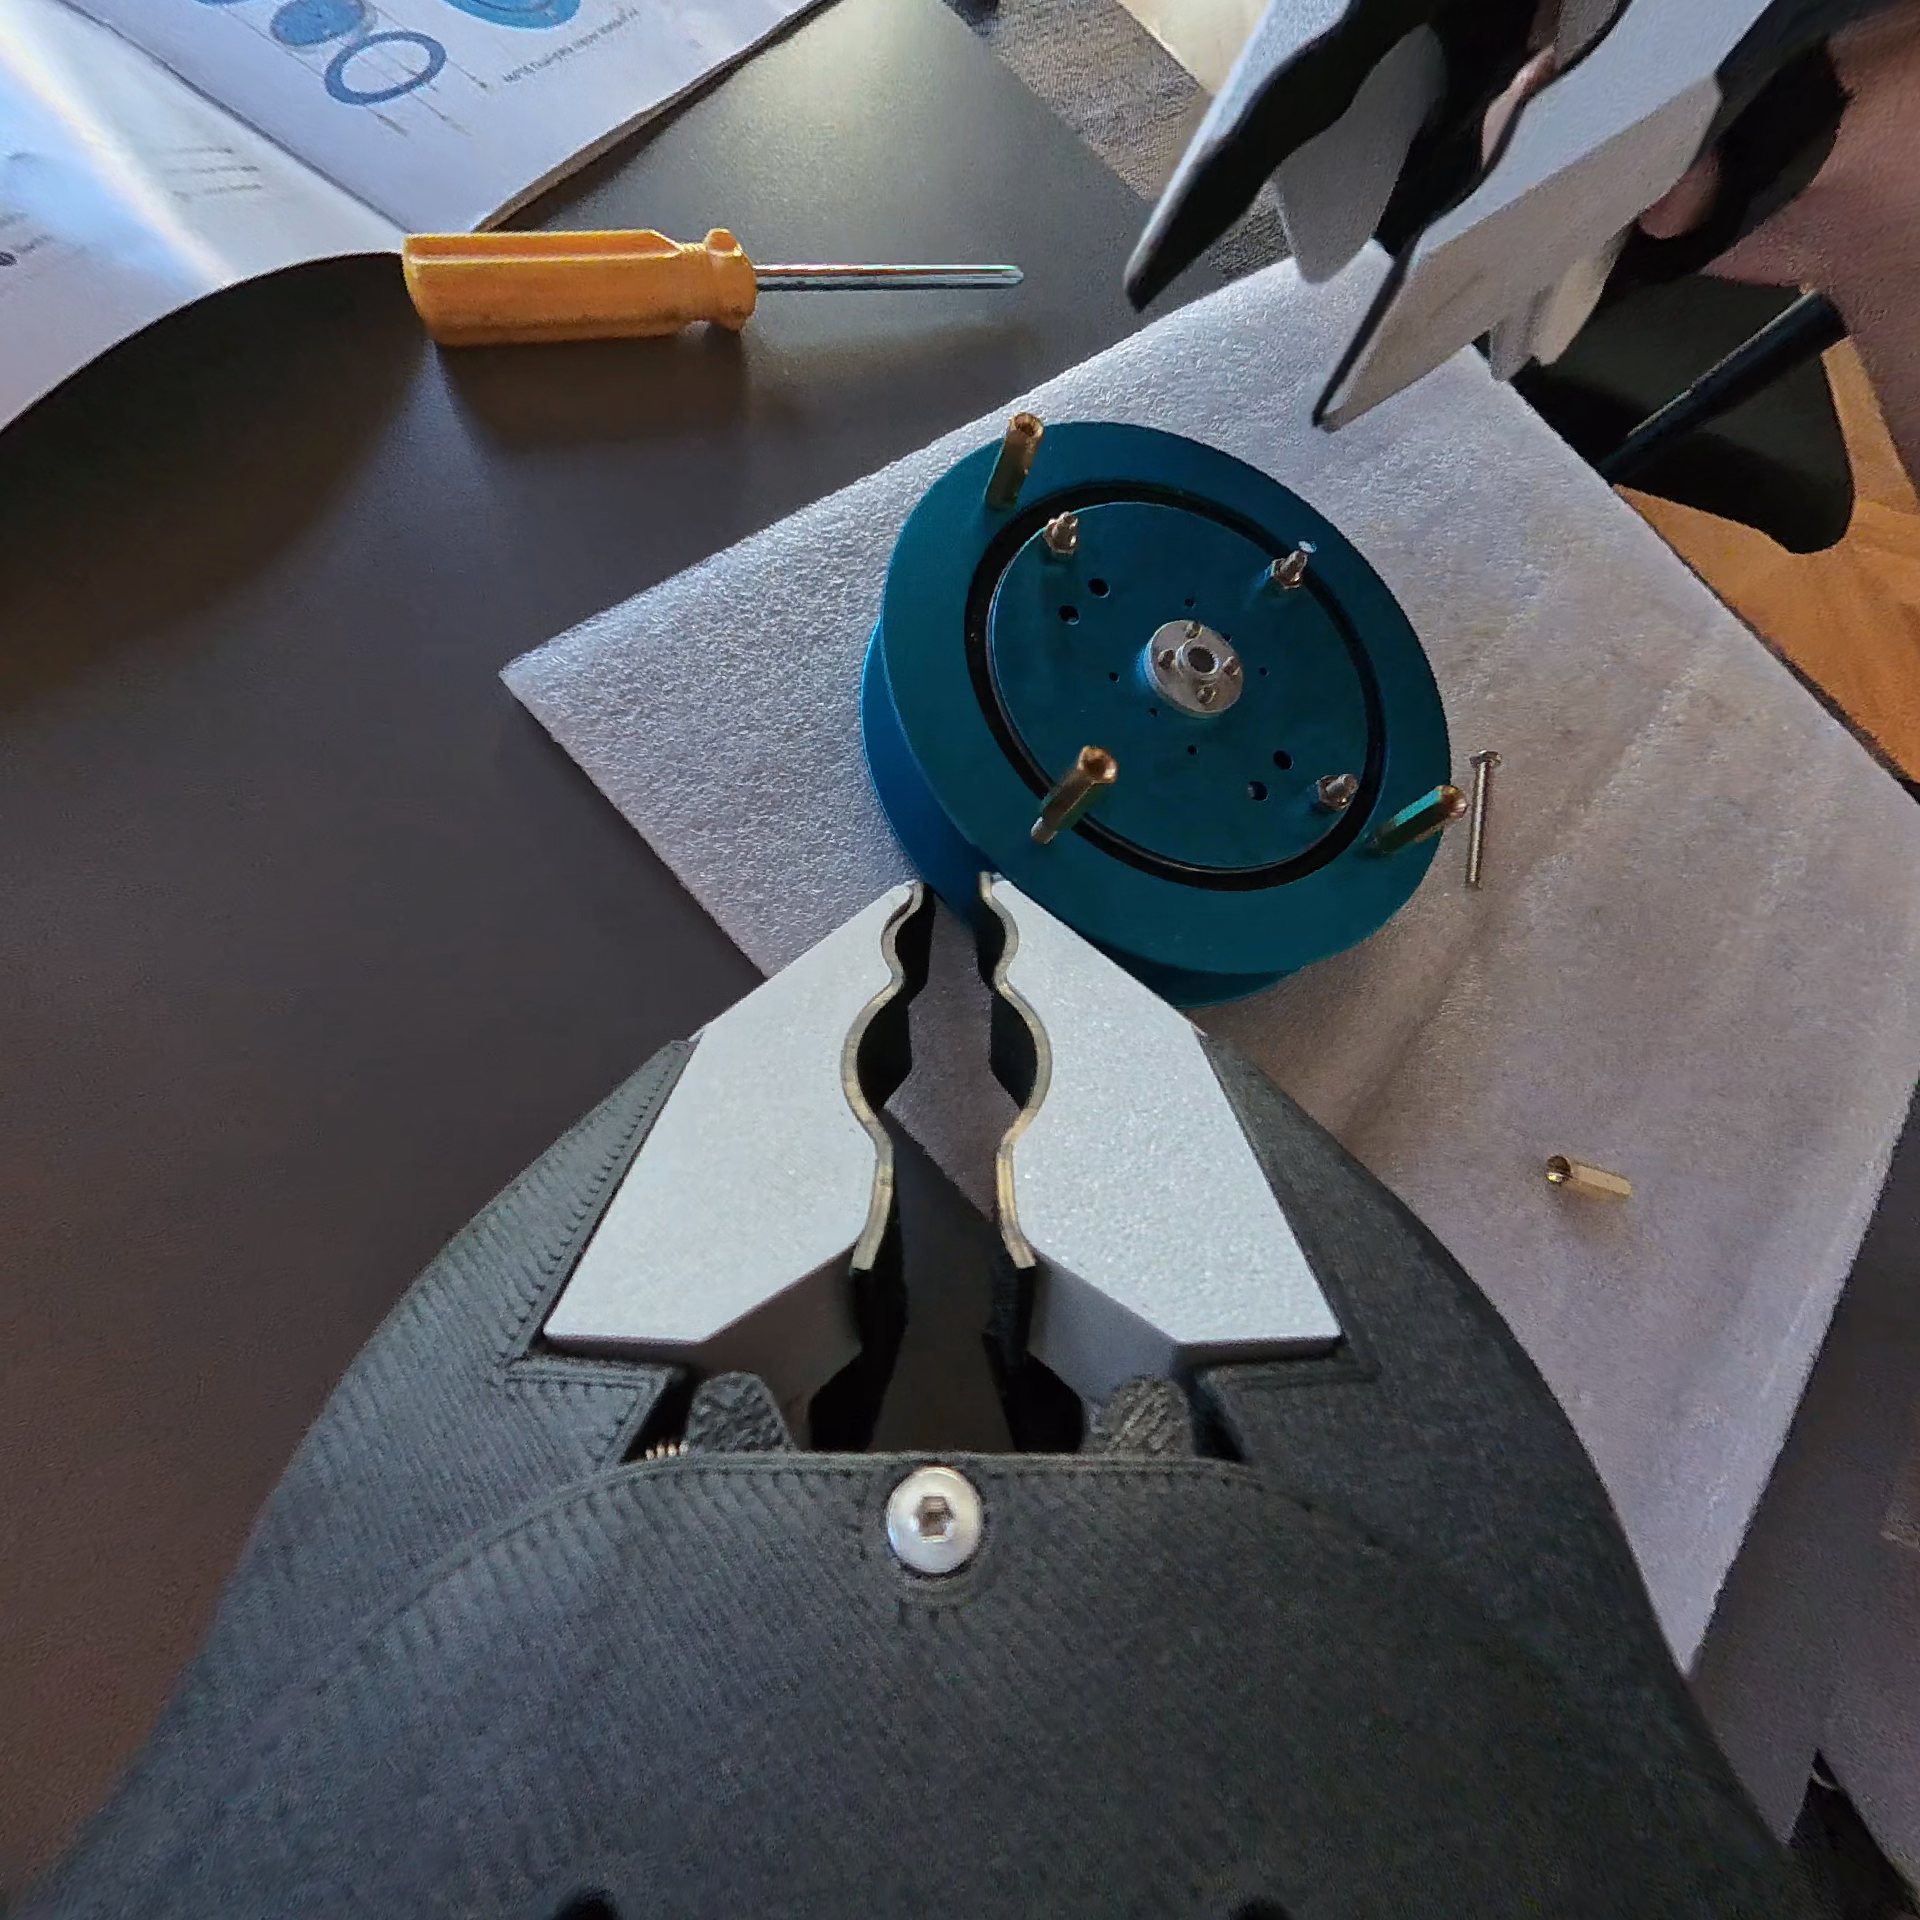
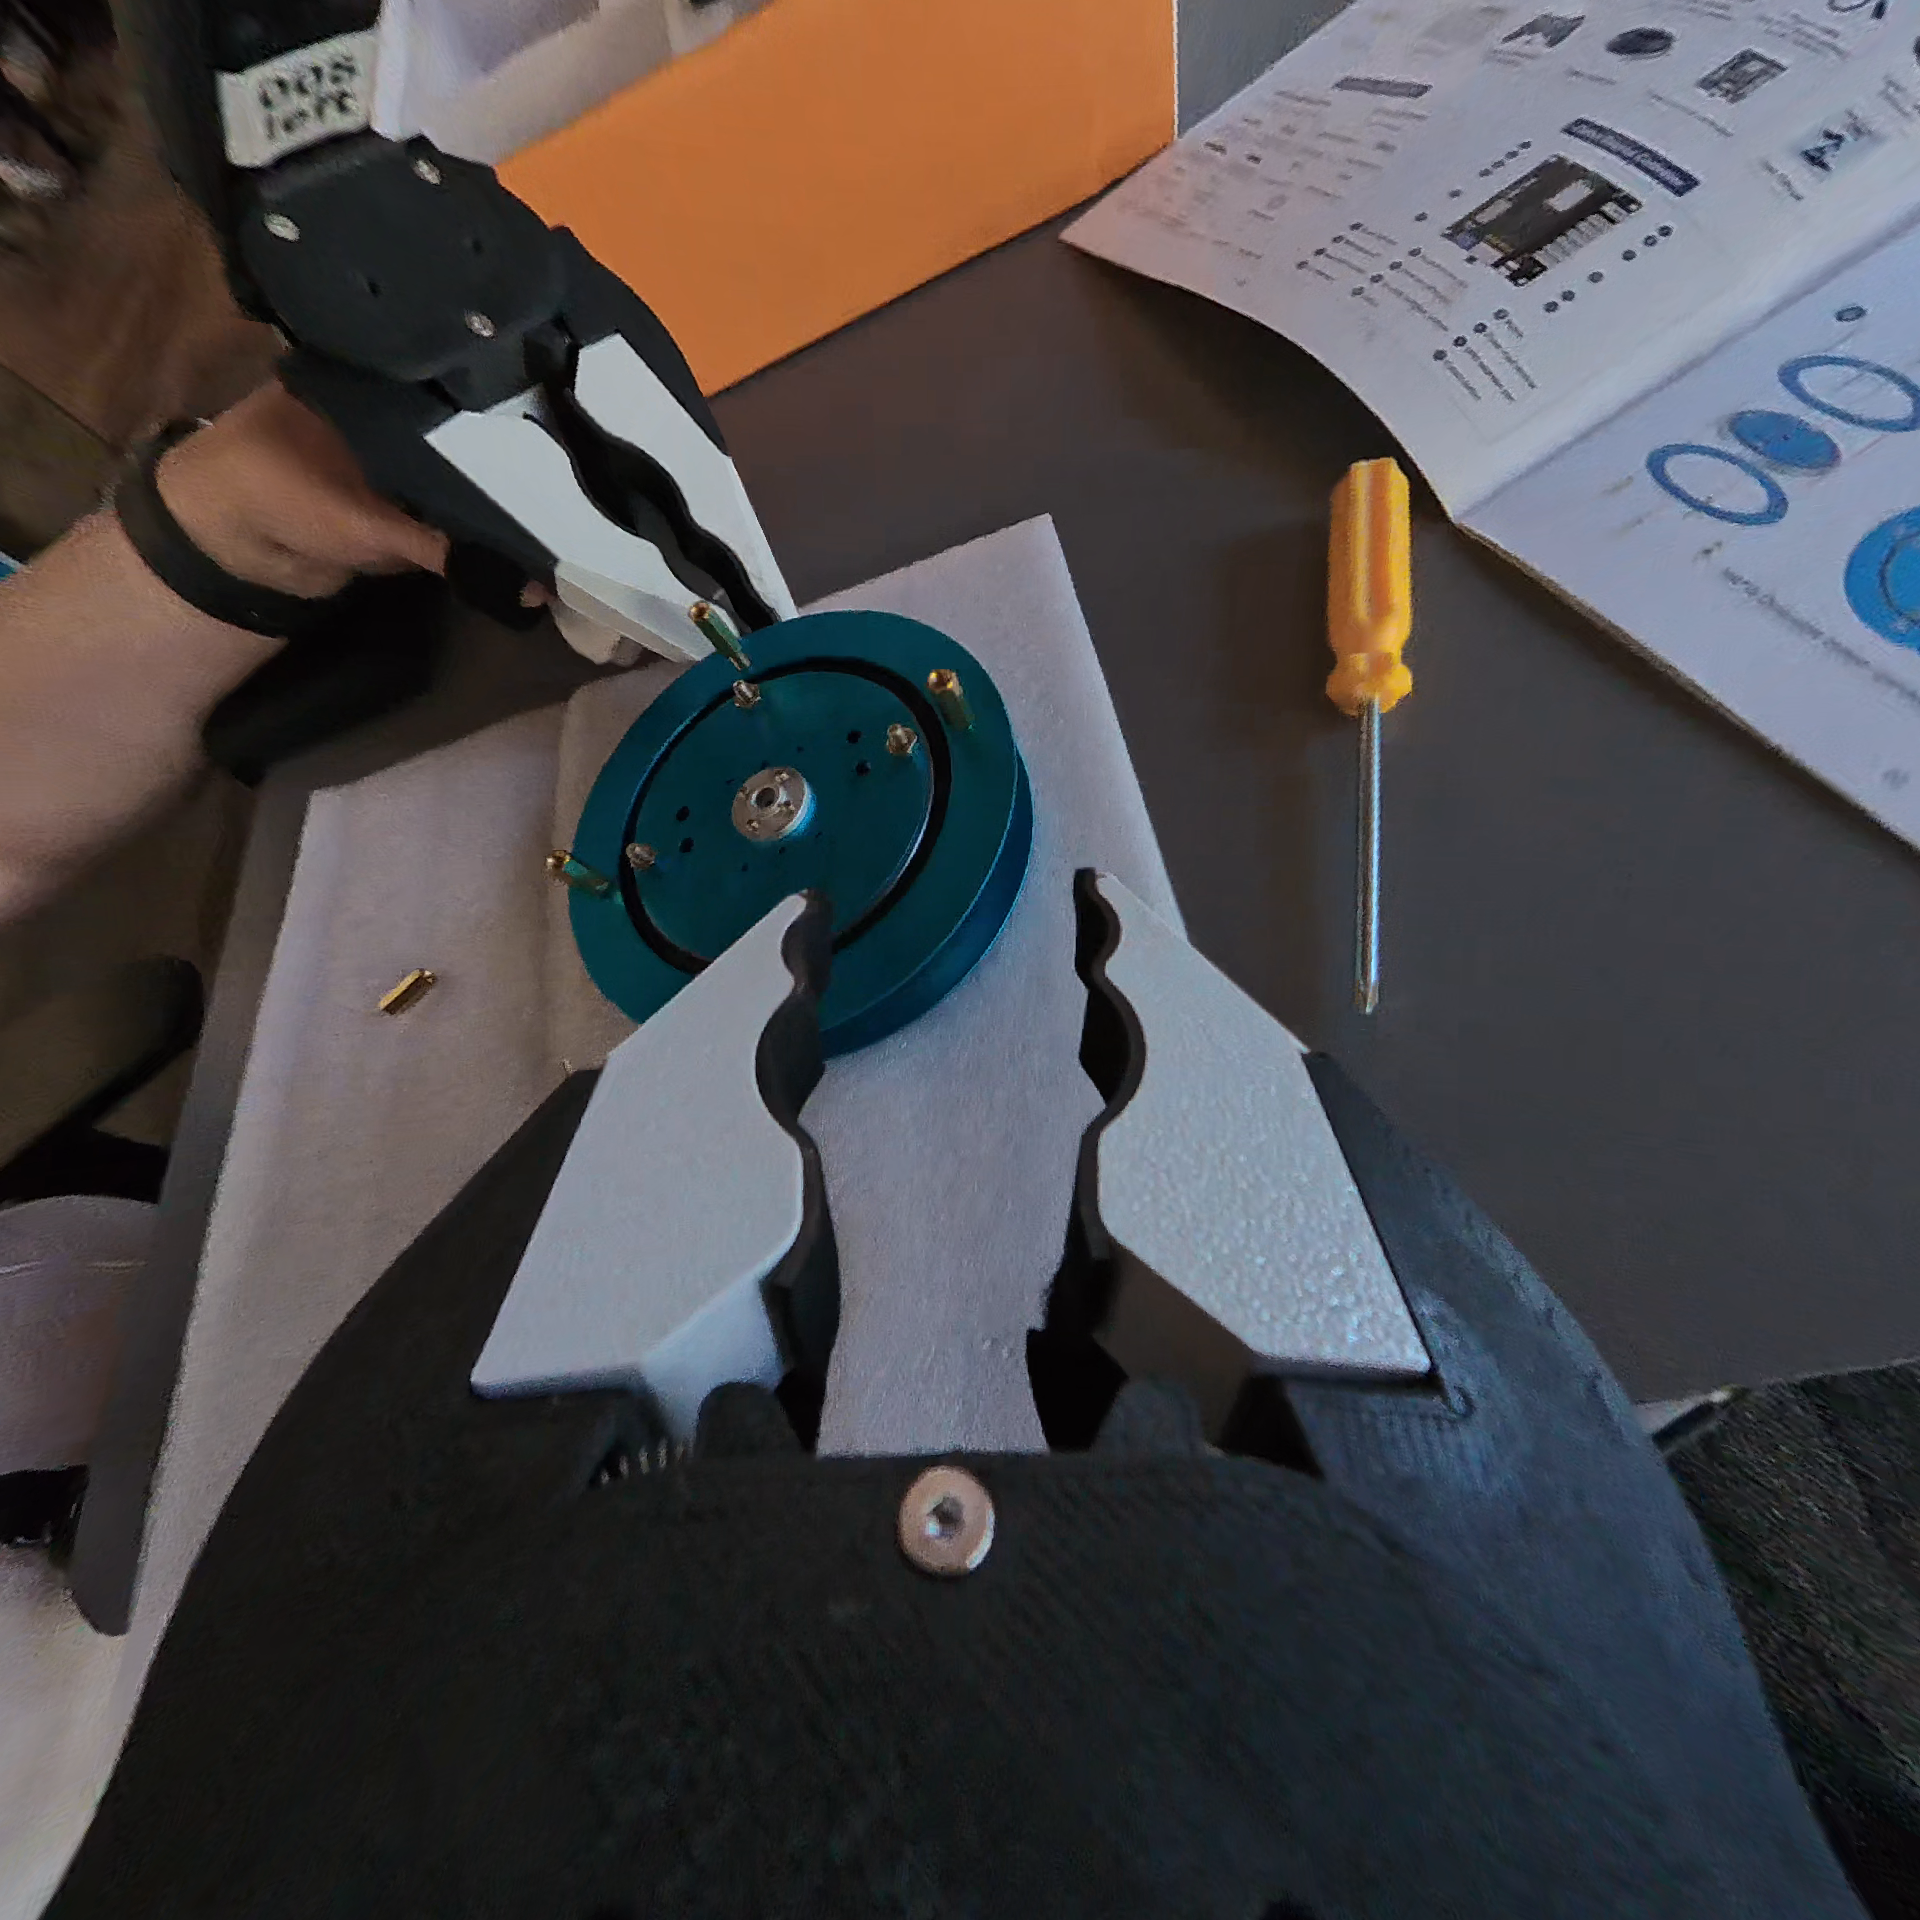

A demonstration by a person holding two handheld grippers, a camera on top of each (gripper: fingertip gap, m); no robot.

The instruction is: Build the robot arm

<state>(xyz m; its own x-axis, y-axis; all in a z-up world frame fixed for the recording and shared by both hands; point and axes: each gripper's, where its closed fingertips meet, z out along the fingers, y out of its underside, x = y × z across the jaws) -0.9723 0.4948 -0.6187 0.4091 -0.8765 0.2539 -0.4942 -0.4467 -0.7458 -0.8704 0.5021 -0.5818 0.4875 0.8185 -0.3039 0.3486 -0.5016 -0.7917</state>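
A blue metal wheel [image 1: 1164,831] [image 2: 727,935] lies flat on a white foam sheet [image 1: 686,675] [image 2: 935,1195]. It has a silver hub and three brass standoffs standing on its face. My left gripper [image 1: 951,894] [image 2: 727,623] is nearly shut and holds nothing. Its tips rest at the wheel's rim, beside one standoff [image 1: 1075,795]. My right gripper [image 2: 945,894] [image 1: 1231,358] is open and empty. It hovers at the opposite rim, one finger over the wheel's face and the other over the foam.
A loose brass standoff [image 1: 1588,1179] [image 2: 407,992] and a loose screw [image 1: 1477,821] lie on the foam. A yellow screwdriver [image 1: 582,286] [image 2: 1369,582] and an open printed manual [image 1: 208,156] [image 2: 1558,260] lie on the dark table. An orange board [image 2: 852,156] stands behind. Some 12 cm of space lies between my two pairs of fingers. My right gripper's tips are some 10 cm from the loose screw [image 1: 1477,821].
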